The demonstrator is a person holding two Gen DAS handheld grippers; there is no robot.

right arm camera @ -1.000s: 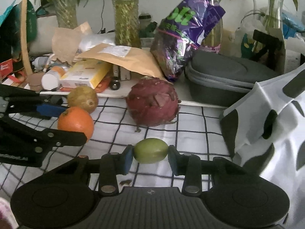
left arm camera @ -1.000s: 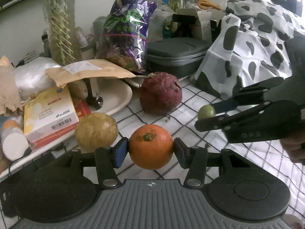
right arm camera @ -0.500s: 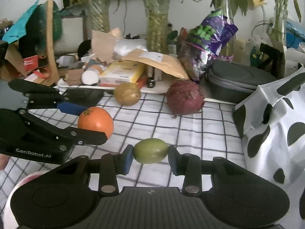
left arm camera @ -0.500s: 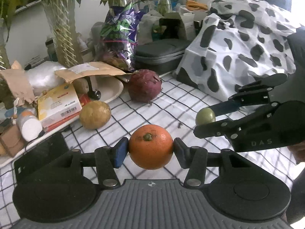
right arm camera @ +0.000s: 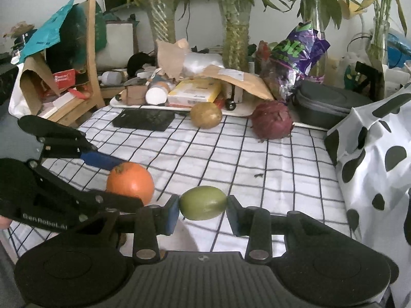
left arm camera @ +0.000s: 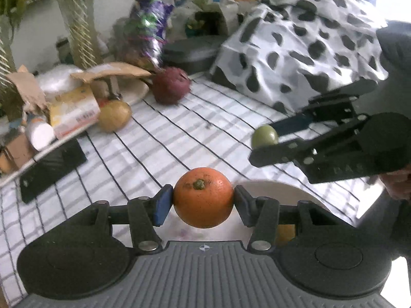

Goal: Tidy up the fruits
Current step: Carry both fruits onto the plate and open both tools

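My left gripper [left arm camera: 203,201] is shut on an orange [left arm camera: 203,197], held in the air above the near edge of a white plate [left arm camera: 290,192]. The right gripper [right arm camera: 203,211] is shut on a small green fruit [right arm camera: 203,202]. In the left wrist view that green fruit [left arm camera: 264,136] and the right gripper [left arm camera: 267,141] hang to the right, over the checked cloth. In the right wrist view the orange [right arm camera: 130,182] and left gripper [right arm camera: 120,179] sit at the left. A yellow-brown fruit [right arm camera: 206,115] and a dark red dragon fruit [right arm camera: 271,120] lie far back on the cloth.
A black phone-like slab [right arm camera: 143,119] lies on the checked cloth [right arm camera: 231,154]. Behind it are a cluttered tray [right arm camera: 179,106] with boxes and envelopes, plant vases, a purple snack bag [right arm camera: 295,59] and a grey case [right arm camera: 331,105]. A cow-print bag [right arm camera: 377,159] stands at the right.
Both grippers have drawn back toward the near side with their fruits still held. The dragon fruit and yellow-brown fruit now look farther away, and a white plate has come into view beneath the orange.
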